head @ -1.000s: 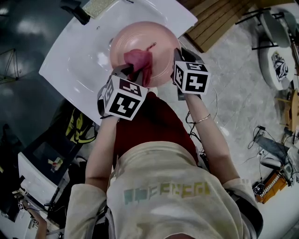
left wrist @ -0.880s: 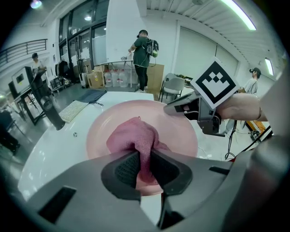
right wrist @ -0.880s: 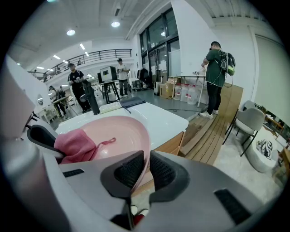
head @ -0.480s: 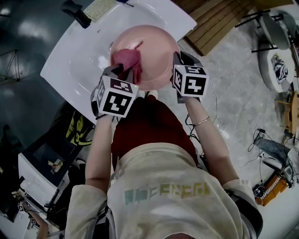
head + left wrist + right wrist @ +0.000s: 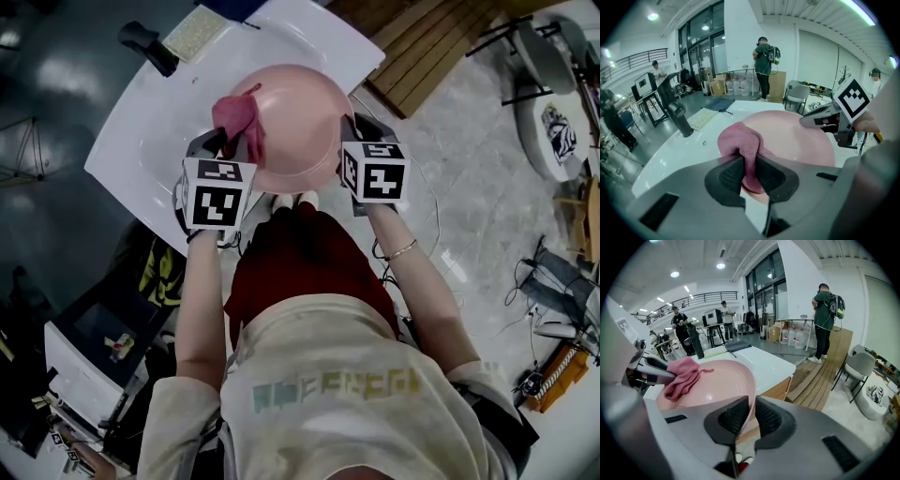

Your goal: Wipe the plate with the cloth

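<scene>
We note first the left gripper (image 5: 749, 171). Its jaws are pressed onto a fold of the pink cloth (image 5: 739, 140), which stands bunched between the pads and rises above them. The right gripper (image 5: 750, 416) has its jaws closed on the near right rim of the pink plate (image 5: 717, 380), with the rim passing between the pads. The two grippers are held side by side, left and right of the plate, near each other but not touching.

In the head view the cloth sits at the plate's left edge, lying on the inner surface there, with a loose thread trailing from it. The plate is shallow and tilted in the right gripper view. We cannot tell whether its far edge rests on anything.

Below and beyond the plate lies a white basin (image 5: 155, 122). At the basin's far left stands a black tap (image 5: 675, 110), and just beside it lies a pale speckled pad (image 5: 194, 33).

To the right of the basin runs wooden decking (image 5: 427, 47). Well beyond, a person with a backpack (image 5: 764, 58) stands facing away.
</scene>
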The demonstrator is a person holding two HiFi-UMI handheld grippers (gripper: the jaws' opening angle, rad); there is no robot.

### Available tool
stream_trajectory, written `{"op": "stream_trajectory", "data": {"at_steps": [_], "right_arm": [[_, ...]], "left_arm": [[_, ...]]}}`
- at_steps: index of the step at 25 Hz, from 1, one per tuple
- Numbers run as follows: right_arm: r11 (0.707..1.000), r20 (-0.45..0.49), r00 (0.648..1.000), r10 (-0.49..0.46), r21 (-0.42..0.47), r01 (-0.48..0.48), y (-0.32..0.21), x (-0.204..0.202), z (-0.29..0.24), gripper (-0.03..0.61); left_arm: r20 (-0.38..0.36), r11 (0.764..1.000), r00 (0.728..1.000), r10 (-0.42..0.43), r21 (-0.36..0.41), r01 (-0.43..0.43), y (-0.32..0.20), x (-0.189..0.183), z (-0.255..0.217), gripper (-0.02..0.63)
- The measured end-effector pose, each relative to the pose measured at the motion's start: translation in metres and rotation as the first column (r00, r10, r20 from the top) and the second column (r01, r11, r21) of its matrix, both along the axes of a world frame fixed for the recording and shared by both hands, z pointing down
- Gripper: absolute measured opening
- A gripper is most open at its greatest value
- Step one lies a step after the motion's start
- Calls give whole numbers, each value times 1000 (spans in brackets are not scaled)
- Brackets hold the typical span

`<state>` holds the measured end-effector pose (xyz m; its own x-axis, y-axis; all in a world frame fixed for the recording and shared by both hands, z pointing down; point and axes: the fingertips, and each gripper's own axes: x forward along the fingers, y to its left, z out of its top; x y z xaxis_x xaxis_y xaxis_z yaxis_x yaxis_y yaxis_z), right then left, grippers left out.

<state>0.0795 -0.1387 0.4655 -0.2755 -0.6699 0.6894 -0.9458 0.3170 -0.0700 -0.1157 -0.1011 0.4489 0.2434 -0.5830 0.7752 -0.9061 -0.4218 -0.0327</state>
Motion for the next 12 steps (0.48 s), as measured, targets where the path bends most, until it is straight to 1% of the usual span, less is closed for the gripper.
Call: {"op": "stream_trajectory", "data": {"at_steps": [2, 5, 9, 12], "right_arm": [[1000, 2, 1000, 1, 4, -1, -1, 0, 0, 63], [1000, 10, 1000, -2, 13, 1, -2, 0, 1, 63], [1000, 26, 1000, 5, 24, -6, -2, 1, 0, 63], [999, 24, 1000, 6, 35, -7, -3, 2, -1, 63]], "left_arm": [[3, 999, 1000, -14, 32, 14, -6, -3, -5, 67], [1, 993, 999, -36, 114, 35, -18, -5, -18, 69], [-49, 973, 996, -74, 216, 83, -28, -7, -38, 67], [-89, 957, 993, -83, 272, 105, -34, -7, -51, 69]]}}
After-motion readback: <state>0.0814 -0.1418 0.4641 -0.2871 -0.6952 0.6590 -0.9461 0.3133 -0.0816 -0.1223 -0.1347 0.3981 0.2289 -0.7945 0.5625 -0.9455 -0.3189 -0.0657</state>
